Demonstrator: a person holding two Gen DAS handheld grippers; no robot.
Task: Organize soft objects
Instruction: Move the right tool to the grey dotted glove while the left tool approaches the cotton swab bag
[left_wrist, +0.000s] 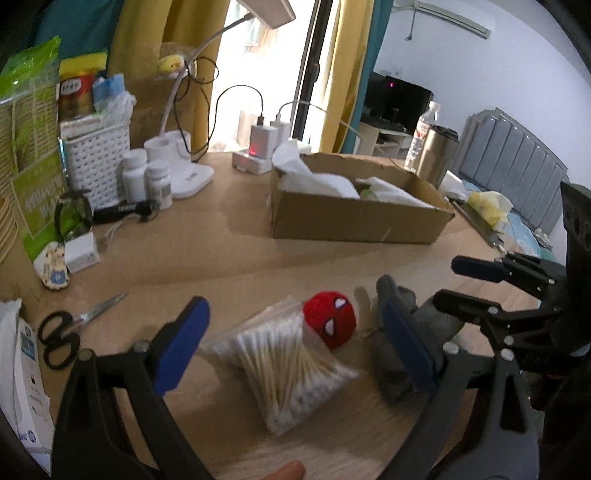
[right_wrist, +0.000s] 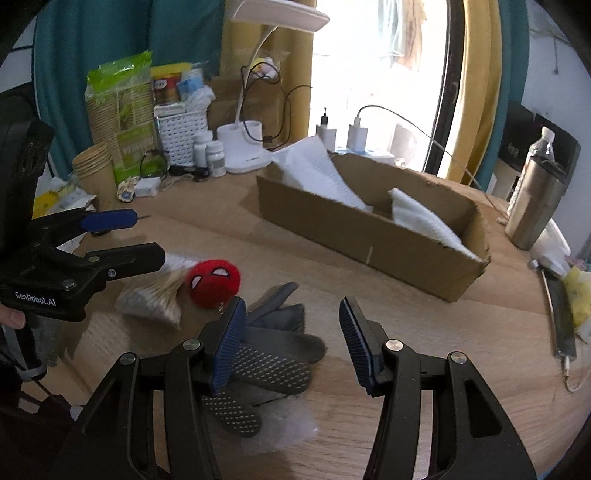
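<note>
A red Spider-Man plush ball (left_wrist: 330, 320) lies on the wooden table beside a bag of cotton swabs (left_wrist: 288, 363). Grey gloves (right_wrist: 275, 354) lie to its right, with bubble wrap (right_wrist: 284, 424) under their near end. A cardboard box (left_wrist: 354, 206) holding white foam sheets stands further back. My left gripper (left_wrist: 295, 347) is open, its jaws standing on either side of the swab bag and ball, above them. My right gripper (right_wrist: 291, 343) is open and empty, its left finger over the gloves. The plush ball (right_wrist: 214, 282) and the box (right_wrist: 373, 229) also show in the right wrist view.
Black scissors (left_wrist: 70, 328) lie at the left. A white basket (left_wrist: 98, 162), pill bottles (left_wrist: 147, 179), a desk lamp (left_wrist: 184, 162), chargers (left_wrist: 264, 144) and paper cups (right_wrist: 94, 170) crowd the back. A steel flask (right_wrist: 535, 199) stands at the right edge.
</note>
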